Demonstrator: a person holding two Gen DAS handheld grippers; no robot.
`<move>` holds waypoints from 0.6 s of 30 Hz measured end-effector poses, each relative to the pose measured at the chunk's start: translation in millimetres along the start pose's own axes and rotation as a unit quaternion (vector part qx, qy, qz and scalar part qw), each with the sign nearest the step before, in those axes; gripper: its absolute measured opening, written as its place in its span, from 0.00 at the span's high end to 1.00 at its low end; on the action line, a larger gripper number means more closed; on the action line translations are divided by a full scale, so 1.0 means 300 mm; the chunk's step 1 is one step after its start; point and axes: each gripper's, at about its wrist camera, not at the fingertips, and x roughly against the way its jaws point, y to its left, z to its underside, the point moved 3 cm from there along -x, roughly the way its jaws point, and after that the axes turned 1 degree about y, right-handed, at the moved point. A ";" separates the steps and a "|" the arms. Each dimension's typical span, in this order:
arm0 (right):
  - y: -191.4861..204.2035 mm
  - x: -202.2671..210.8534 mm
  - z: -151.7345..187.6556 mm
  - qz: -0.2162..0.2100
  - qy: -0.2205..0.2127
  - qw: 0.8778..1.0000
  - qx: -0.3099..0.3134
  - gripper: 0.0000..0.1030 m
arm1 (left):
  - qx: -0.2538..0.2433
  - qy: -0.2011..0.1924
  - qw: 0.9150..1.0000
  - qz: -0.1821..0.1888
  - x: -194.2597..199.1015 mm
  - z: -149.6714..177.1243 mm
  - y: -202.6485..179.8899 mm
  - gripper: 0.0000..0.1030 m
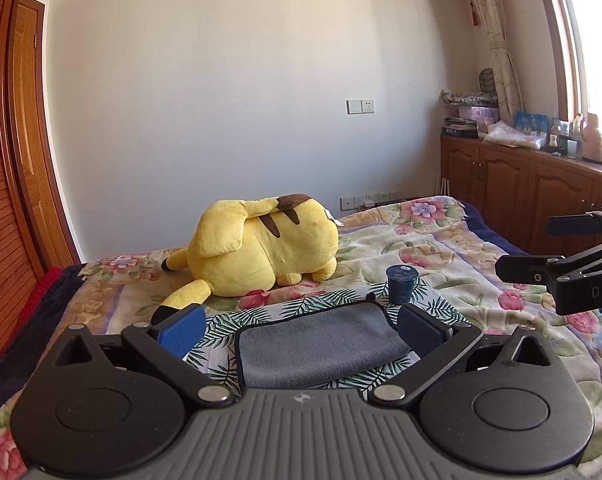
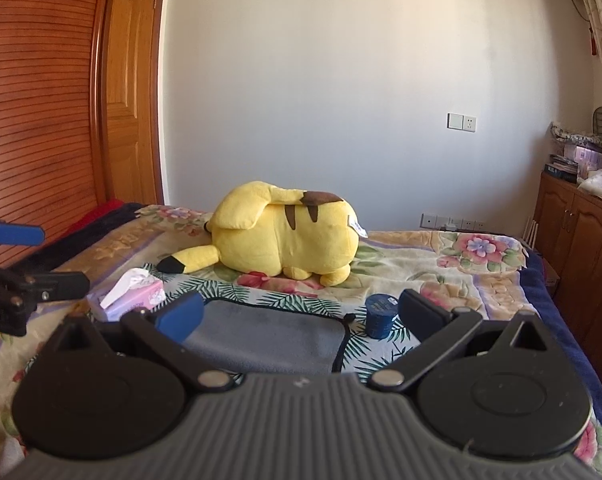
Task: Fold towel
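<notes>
A grey, black-edged microfibre towel, seemingly already folded into a compact rectangle, is seen on the bed just ahead of the left tool and right tool, both spread wide and empty.

From where I hold my tools, the folded grey microfibre towel lies flat on the leaf-print cloth spread over the floral-blanketed bed. The small dark blue round cup stands just off the towel's far right corner. The big yellow plush toy lies beyond the towel. The pink tissue pack sits left of the towel. My left tool and right tool hang on the towel's near side.
</notes>
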 end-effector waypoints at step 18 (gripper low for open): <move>0.062 0.105 0.202 -0.009 0.023 0.999 -0.029 0.00 | 0.054 0.020 0.998 -0.021 0.109 0.220 0.033 0.16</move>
